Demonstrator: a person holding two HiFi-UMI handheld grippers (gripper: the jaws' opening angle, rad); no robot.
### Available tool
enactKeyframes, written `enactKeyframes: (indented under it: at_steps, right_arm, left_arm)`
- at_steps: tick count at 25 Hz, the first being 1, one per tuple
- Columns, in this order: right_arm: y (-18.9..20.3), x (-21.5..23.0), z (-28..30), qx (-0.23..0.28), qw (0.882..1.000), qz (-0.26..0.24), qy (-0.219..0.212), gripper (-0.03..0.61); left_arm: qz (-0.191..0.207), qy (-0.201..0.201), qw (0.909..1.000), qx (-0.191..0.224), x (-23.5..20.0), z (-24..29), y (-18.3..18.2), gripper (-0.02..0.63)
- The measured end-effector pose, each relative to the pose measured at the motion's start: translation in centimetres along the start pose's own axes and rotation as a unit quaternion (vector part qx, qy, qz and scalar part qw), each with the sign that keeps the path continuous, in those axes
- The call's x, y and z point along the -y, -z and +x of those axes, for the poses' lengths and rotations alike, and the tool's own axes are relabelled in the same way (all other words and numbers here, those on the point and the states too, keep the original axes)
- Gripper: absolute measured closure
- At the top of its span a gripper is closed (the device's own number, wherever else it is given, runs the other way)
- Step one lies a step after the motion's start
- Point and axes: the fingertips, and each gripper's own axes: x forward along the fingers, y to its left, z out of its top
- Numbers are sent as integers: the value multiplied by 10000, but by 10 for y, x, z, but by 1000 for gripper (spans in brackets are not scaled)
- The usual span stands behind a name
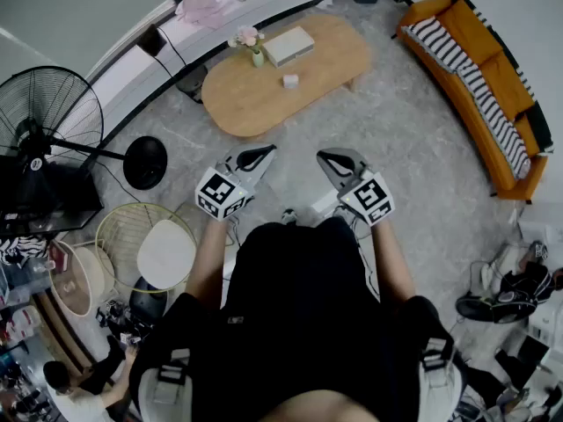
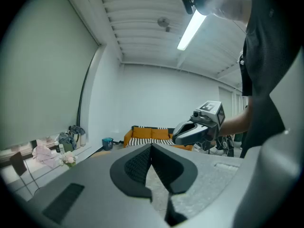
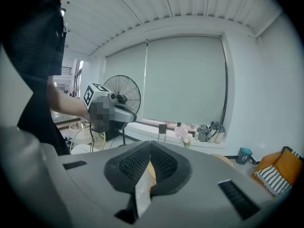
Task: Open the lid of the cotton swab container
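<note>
The cotton swab container (image 1: pixel 289 81) is a small whitish block on the oval wooden table (image 1: pixel 237 104). It stands well ahead of both grippers, past their tips and roughly in line with the gap between them. It is too small in the head view to tell whether its lid is on or lifted. It looks about as broad as it is long, so no long axis or facing can be read.

The left gripper (image 1: pixel 262 152) has its jaws pressed together with nothing between them. The right gripper (image 1: pixel 327 156) is likewise closed and empty. Both are held side by side in front of the person's body, tips tilted a little downward toward the table, well apart from everything on it.

Beyond the container from the grippers, a slim vase (image 1: pixel 257 58) holds pale pink flowers (image 1: pixel 247 36). A flat white box (image 1: pixel 288 46) lies just beside the vase, on the right gripper's side; what is in it cannot be seen.
</note>
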Motion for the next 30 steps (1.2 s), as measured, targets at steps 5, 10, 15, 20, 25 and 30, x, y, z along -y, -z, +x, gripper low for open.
enactKeyframes:
  at_steps: [5,10,15,20,25,30]
  right_arm:
    - [6,-1,-5,-61,10000,-15,-38,583]
    - [7,0,-5,-65,10000,11,22,583]
    - [8,-2,-5,-62,10000,19,47,583]
    - [14,0,-8,-131,9999,35,37,583]
    - [13,15,-11,-118,9999,110,60,583]
    - [14,31,-12,-104,9998,121,76,583]
  left_arm:
    - [-54,-6,10000,-55,4,4,2,614]
    - [-57,27,9999,-91,5,3,5,614]
    - [-35,85,9999,-116,8,5,5,614]
    - [-87,63,9999,-125,7,7,7,614]
    - [-113,-8,9998,-174,4,15,7,614]
    - [-169,-33,9996,-213,2,26,6,614]
